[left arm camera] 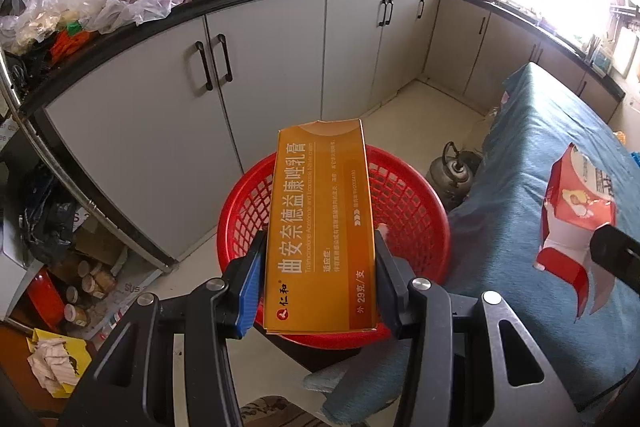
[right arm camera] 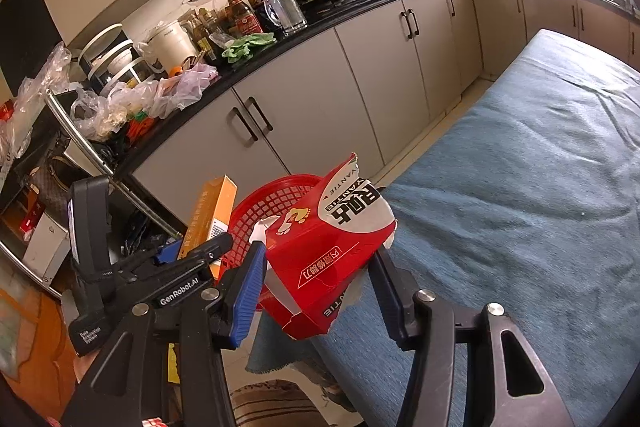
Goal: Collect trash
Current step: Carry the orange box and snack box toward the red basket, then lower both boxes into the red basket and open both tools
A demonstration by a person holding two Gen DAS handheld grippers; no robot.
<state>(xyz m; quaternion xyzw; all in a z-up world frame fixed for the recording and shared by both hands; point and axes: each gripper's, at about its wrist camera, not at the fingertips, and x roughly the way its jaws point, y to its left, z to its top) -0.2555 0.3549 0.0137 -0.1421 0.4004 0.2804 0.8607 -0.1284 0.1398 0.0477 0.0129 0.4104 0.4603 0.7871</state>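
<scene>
Right now both jaws are clamped: the left gripper (left arm camera: 318, 263) on an orange box (left arm camera: 322, 227) above the red basket (left arm camera: 404, 199), the right gripper (right arm camera: 318, 275) on a torn red carton (right arm camera: 328, 251) beside it. Released too early, the carton could miss the rim and land on the blue-covered tabletop (right arm camera: 520, 187).

Orange box (left arm camera: 320, 227), red lattice basket (left arm camera: 400, 203), red-and-white torn carton (right arm camera: 332, 247), seemingly teal cloth (right arm camera: 520, 207).

Red basket (left arm camera: 404, 203) between cabinets (left arm camera: 160, 131), table (left arm camera: 532, 163)
</scene>
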